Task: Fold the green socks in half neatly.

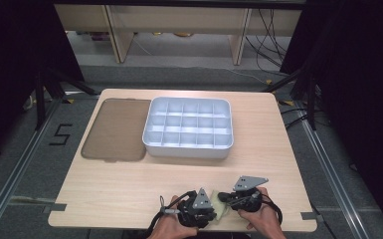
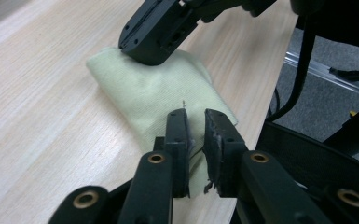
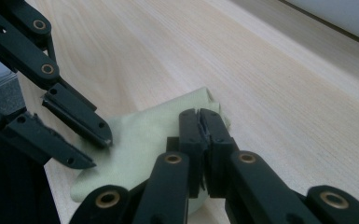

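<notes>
Right tongs (image 3: 200, 114) clamped together on pale cloth (image 3: 142, 140), left tongs (image 2: 196, 116) over its edge

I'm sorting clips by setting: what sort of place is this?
Probably a lab recording station: a wooden table ringed by black curtains, a taped floor number, loose cables and tripod legs.

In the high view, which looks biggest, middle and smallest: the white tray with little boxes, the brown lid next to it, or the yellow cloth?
1. White tray: biggest.
2. Brown lid: a bit smaller.
3. Yellow cloth: smallest by far, though both tongs hide part of it.
</notes>
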`<act>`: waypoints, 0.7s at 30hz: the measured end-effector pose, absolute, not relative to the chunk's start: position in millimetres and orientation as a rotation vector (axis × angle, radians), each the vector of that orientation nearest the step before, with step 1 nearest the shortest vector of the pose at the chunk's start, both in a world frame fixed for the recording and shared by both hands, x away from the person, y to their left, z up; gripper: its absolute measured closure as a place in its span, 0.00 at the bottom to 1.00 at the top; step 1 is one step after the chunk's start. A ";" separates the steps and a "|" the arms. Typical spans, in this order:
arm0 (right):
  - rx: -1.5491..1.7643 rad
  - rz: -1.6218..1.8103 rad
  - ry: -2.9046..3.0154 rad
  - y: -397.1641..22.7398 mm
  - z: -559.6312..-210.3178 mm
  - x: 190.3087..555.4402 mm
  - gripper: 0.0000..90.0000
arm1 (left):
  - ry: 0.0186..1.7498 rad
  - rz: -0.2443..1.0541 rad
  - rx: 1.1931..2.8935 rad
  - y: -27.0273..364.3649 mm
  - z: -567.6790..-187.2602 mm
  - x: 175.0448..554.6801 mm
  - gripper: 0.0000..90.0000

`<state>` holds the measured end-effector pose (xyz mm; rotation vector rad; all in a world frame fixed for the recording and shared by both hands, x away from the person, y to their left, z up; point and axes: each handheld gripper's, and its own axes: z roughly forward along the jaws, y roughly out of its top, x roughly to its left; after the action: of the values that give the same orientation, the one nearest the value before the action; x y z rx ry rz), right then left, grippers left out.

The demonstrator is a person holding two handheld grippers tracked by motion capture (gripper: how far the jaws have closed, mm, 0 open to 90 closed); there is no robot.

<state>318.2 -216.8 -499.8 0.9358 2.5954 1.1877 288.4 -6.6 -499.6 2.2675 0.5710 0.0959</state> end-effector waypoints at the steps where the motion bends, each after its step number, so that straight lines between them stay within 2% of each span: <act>1: 0.936 1.189 2.595 -216.9 -499.5 318.1 0.98 | 0.555 0.114 2.272 -6.5 -500.0 288.9 0.89; 13: 0.936 1.202 2.586 -216.7 -498.7 317.3 0.97 | 0.569 0.135 2.278 -7.9 -502.0 284.2 0.90; 21: 1.006 1.369 2.529 -221.2 -487.1 314.4 0.87 | 0.555 0.170 2.274 -7.5 -502.7 282.5 0.90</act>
<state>314.4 -221.2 -487.1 1.0064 2.5289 1.3692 282.5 -7.5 -502.7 2.2737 0.5545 0.1697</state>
